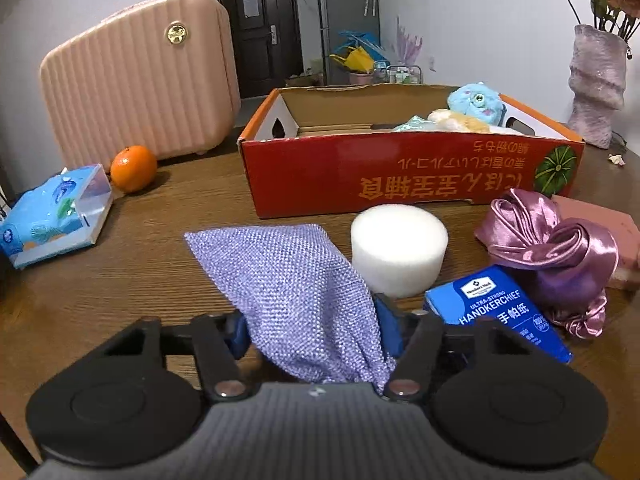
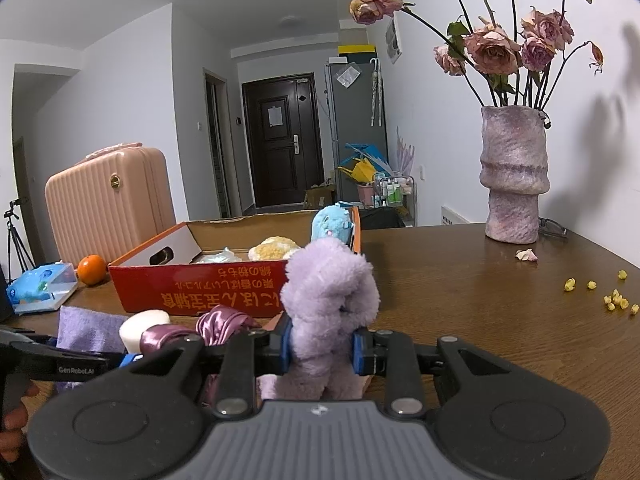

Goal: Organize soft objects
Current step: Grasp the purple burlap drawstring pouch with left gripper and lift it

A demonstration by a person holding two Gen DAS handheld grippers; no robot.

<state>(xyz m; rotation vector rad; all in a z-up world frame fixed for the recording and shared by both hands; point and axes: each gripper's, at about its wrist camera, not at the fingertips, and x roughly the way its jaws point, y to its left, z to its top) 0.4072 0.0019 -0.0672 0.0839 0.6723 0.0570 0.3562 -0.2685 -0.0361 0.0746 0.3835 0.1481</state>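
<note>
My left gripper (image 1: 314, 332) is shut on a lilac knitted cloth (image 1: 280, 272), which rises from between the blue pads over the wooden table. My right gripper (image 2: 322, 350) is shut on a fluffy purple plush piece (image 2: 330, 288), held upright just in front of the red cardboard box (image 2: 200, 292). The box (image 1: 360, 176) is open at the top and holds a blue plush toy (image 1: 476, 102) and some pale soft items. A white round sponge (image 1: 398, 248) and a crumpled purple satin cloth (image 1: 552, 248) lie on the table before the box.
A blue handkerchief pack (image 1: 500, 312) lies right of my left gripper, with a pink block (image 1: 600, 216) behind the satin. A tissue pack (image 1: 52, 216), an orange (image 1: 133, 168) and a pink suitcase (image 1: 136, 76) stand to the left. A vase of roses (image 2: 514, 172) stands at far right.
</note>
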